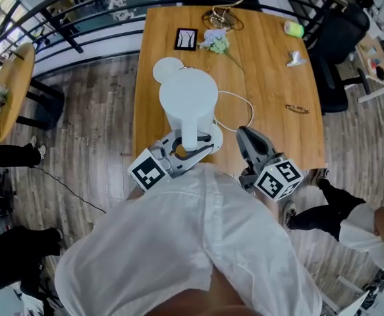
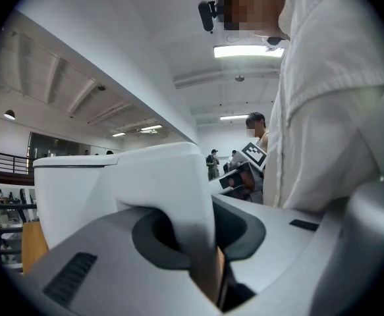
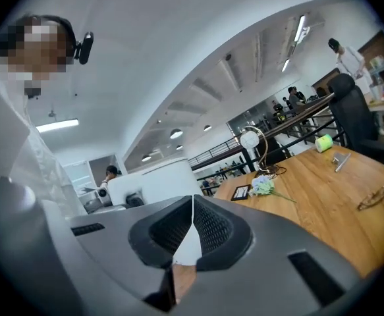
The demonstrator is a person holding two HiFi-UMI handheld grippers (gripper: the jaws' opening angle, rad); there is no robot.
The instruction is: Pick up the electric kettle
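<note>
The white electric kettle (image 1: 188,101) is held over the near part of the wooden table (image 1: 277,78), off its round white base (image 1: 167,69), which lies further back. My left gripper (image 1: 190,147) is shut on the kettle's handle (image 2: 172,189), which fills the space between the jaws in the left gripper view. The kettle's body (image 2: 73,196) stands just beyond. My right gripper (image 1: 244,137) hovers to the kettle's right near the table's front edge, jaws together with nothing in them (image 3: 192,232). The right gripper view shows the kettle (image 3: 159,183) to the left.
A white cord (image 1: 234,104) runs from the base across the table. Farther back lie a framed picture (image 1: 186,39), a small flower bunch (image 1: 215,43), a green roll (image 1: 293,28), a white clip (image 1: 295,59) and glasses (image 1: 297,108). A black chair (image 1: 340,51) stands at the right.
</note>
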